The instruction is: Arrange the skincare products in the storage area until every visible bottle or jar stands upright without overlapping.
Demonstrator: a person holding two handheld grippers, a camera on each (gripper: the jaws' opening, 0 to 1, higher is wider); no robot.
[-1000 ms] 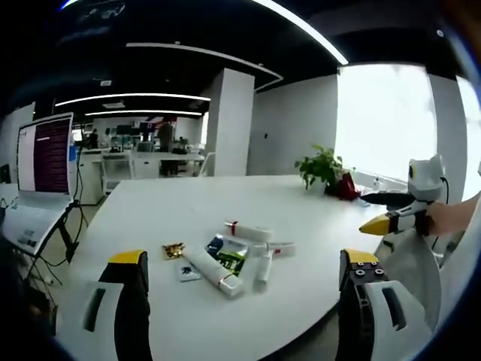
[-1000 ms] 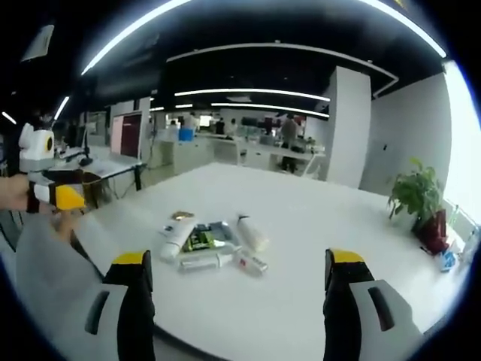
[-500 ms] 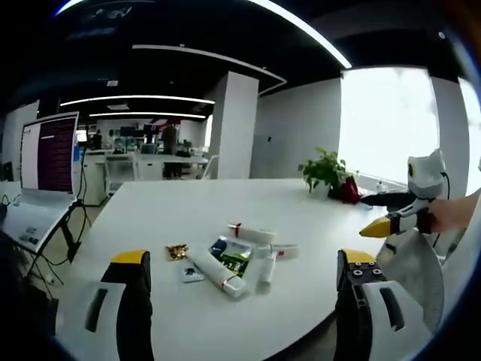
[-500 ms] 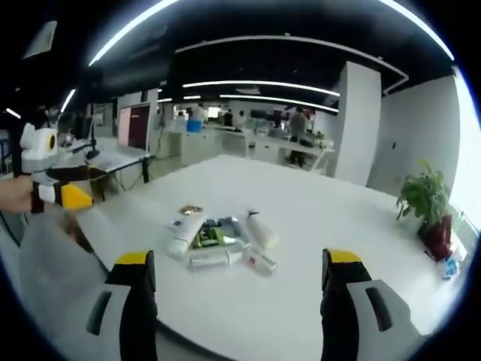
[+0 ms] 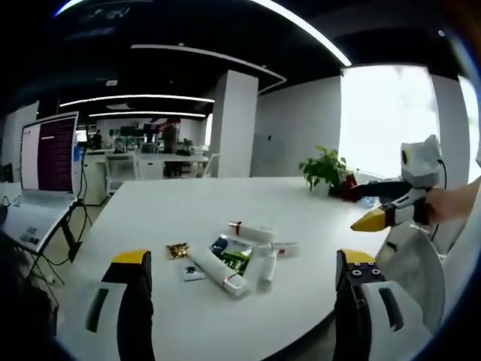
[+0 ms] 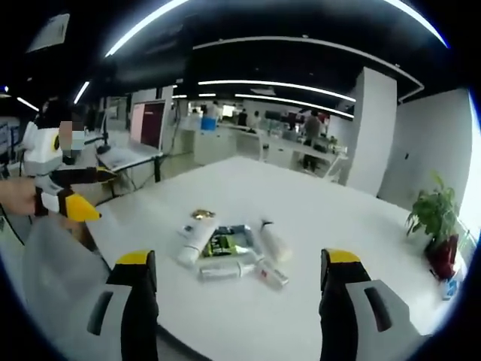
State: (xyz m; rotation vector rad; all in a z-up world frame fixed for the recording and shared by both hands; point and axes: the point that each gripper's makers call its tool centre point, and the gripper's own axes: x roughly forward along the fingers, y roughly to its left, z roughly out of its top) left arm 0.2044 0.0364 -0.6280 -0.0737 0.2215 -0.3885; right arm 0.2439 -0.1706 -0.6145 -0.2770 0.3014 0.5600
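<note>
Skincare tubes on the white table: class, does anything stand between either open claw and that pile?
Nothing visible does. Bare white table lies between the right claw and the lying skincare tubes; likewise between the left claw and them in the left gripper view.

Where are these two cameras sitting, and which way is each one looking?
Left gripper view: rides on the left gripper, facing across the white table toward the potted plant; its jaws rise below, right gripper and a sleeve at right.
Right gripper view: rides on the right gripper, facing the same table; left gripper at left.
Shared: the pile of lying skincare products.
</note>
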